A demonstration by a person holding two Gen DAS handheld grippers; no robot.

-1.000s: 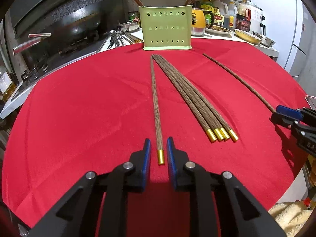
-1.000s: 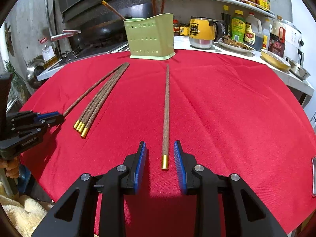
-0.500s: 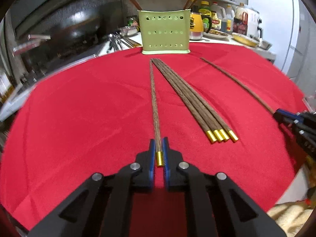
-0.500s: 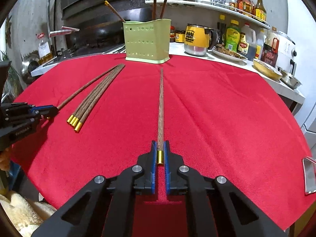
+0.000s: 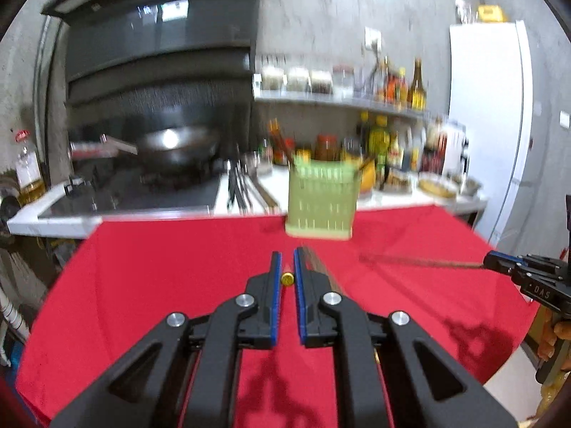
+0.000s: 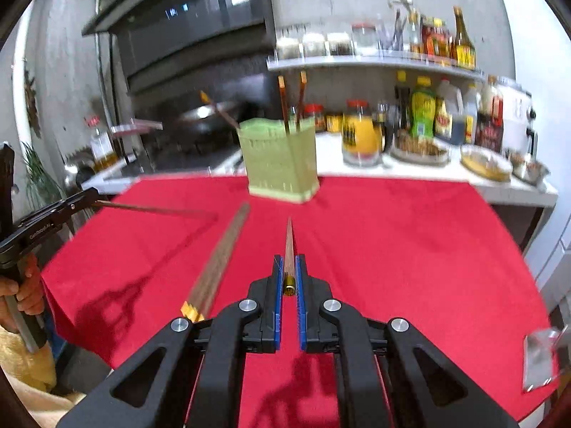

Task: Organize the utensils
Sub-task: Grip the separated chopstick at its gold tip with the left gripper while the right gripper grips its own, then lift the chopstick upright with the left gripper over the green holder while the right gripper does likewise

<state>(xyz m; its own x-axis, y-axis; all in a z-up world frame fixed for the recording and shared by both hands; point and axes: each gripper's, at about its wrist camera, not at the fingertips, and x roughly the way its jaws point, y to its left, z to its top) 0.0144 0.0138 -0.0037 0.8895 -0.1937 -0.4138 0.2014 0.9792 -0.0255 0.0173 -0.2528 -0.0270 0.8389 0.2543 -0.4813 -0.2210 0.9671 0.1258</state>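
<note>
Right wrist view: right gripper (image 6: 289, 276) fingers clamp a brown, gold-capped chopstick (image 6: 288, 246). Left gripper (image 5: 287, 271) fingers likewise pinch another's gold end (image 5: 287, 279).

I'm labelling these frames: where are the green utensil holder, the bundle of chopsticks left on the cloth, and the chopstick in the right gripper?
green utensil holder (image 6: 280, 164), right wrist view, front wall.
bundle of chopsticks (image 6: 217, 260), right wrist view, mid-shafts.
chopstick in the right gripper (image 6: 289, 249), right wrist view, wooden shaft.

Your left gripper (image 5: 287, 267) clamped on a gold-capped chopstick (image 5: 287, 279), raised above the red tablecloth (image 5: 160, 278), green utensil holder (image 5: 321, 203) at the table's far edge, your right gripper (image 5: 494, 260) pinching another chopstick (image 5: 421, 261) by the right edge
</note>
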